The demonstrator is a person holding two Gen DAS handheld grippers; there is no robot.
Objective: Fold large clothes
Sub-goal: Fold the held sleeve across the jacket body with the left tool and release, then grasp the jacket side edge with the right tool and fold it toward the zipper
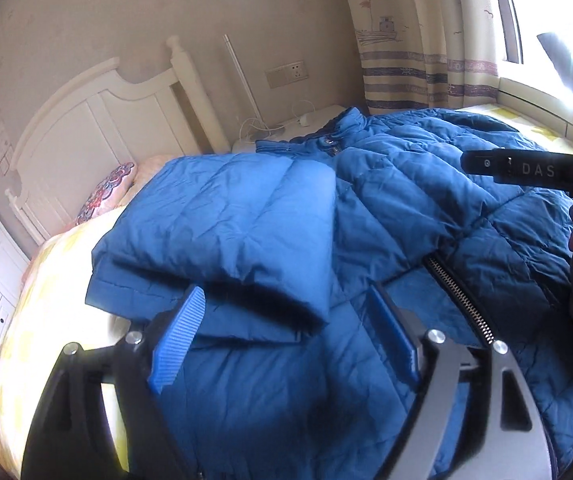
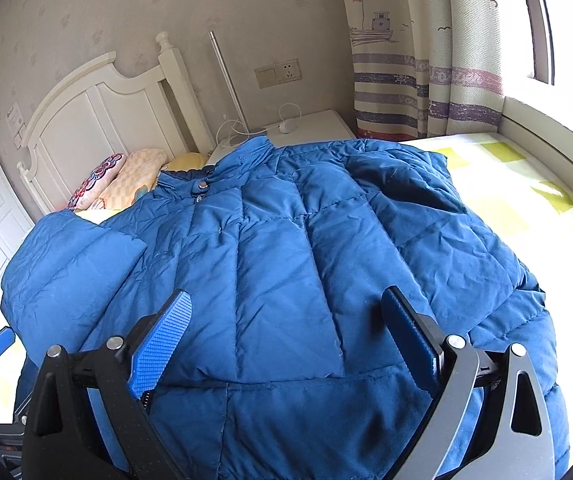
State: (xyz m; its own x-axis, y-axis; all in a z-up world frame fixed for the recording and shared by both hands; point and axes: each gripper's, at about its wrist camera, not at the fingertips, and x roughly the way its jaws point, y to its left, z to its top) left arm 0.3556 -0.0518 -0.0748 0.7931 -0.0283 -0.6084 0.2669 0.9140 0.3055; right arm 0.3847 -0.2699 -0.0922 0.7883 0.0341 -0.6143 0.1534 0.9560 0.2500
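Currently both grippers are empty over the blue down jacket, which lies spread on the bed, collar toward the headboard. Left gripper: jaws wide apart, nothing between the pads, just above the folded-in sleeve and left of the zipper. Right gripper: jaws also apart, hovering over the hem end, not pinching fabric. Jacket's long axis runs from the jaws toward the headboard. The other sleeve, on the window side of the jacket, looks unfolded; the right gripper is nearer, so that's likely next.
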